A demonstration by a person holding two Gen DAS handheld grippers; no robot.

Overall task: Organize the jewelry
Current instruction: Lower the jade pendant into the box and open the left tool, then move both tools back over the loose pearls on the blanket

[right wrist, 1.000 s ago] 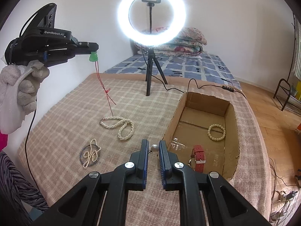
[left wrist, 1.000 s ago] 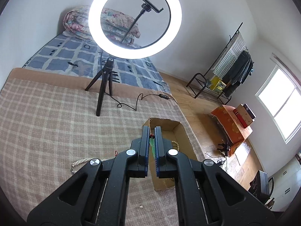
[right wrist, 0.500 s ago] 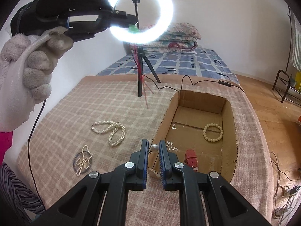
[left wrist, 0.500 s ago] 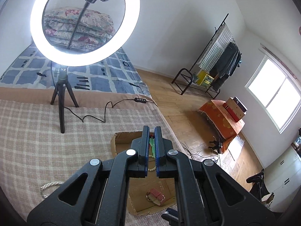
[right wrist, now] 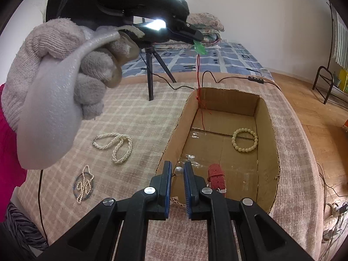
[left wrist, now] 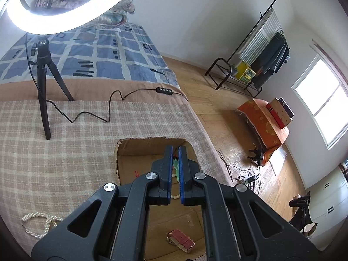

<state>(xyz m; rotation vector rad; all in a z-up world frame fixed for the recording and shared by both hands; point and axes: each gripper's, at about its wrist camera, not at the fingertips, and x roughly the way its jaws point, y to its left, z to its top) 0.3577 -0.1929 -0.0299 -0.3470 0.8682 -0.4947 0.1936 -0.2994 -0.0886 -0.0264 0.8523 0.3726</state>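
Observation:
My left gripper (left wrist: pixel 175 150) is shut on a green pendant (left wrist: pixel 176 169) with a red cord. In the right wrist view the left gripper (right wrist: pixel 196 37) holds the pendant (right wrist: pixel 199 48) above the far left corner of the cardboard box (right wrist: pixel 266 117), and the cord (right wrist: pixel 199 87) hangs down into it. My right gripper (right wrist: pixel 176 167) is shut on a pearl earring (right wrist: pixel 179 171) at the box's near left edge. A beige bead bracelet (right wrist: pixel 245 140) and a red watch (right wrist: pixel 216 178) lie in the box. A pearl necklace (right wrist: pixel 115 144) and a small pearl piece on a ring (right wrist: pixel 83 183) lie on the checked blanket.
A ring light on a black tripod (left wrist: pixel 44 82) stands on the blanket behind the box, its cable (left wrist: pixel 113 104) trailing right. The bed edge drops to a wooden floor (left wrist: pixel 219 108) on the right. A clothes rack (left wrist: pixel 256 65) stands by the far wall.
My left gripper has swung right and down with the green pendant, now over the box with the cord dangling inside. My right gripper has moved forward to the box edge, still holding the earring.

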